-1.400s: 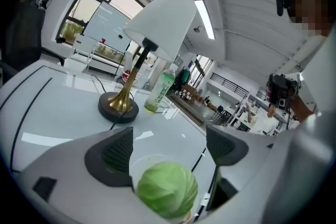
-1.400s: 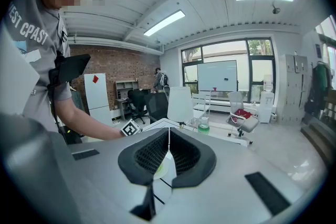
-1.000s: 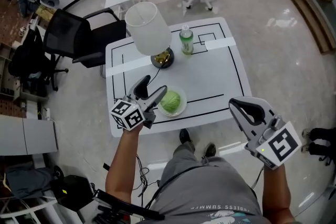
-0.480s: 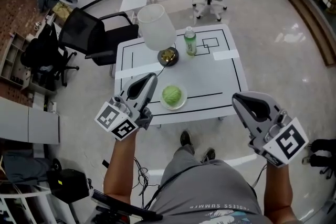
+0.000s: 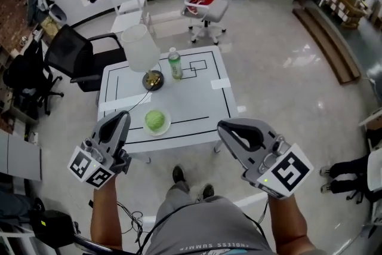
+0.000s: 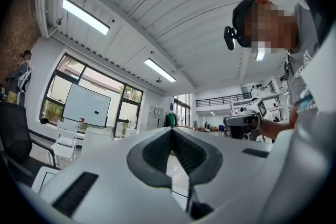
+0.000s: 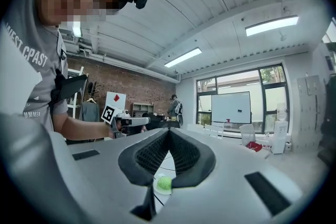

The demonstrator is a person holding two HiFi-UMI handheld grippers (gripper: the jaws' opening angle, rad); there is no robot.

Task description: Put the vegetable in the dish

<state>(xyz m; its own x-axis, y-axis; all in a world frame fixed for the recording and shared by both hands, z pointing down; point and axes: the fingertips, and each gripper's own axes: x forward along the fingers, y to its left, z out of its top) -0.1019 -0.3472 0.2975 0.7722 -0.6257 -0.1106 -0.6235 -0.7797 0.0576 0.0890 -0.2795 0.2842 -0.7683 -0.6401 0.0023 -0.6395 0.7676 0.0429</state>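
The cabbage (image 5: 155, 120) sits in the dish (image 5: 148, 130) — job seemingly done — so left gripper (image 5: 123, 117) at 7 o'clock and right gripper (image 5: 222, 128) at 5 hang clear, fingers pressed together, empty.

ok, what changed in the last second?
The left hand-held gripper pulled back from the dish toward the person, and its jaws closed on nothing. The right hand-held gripper stayed shut and empty. The cabbage stays in the dish; lamp and bottle are unmoved on the table.
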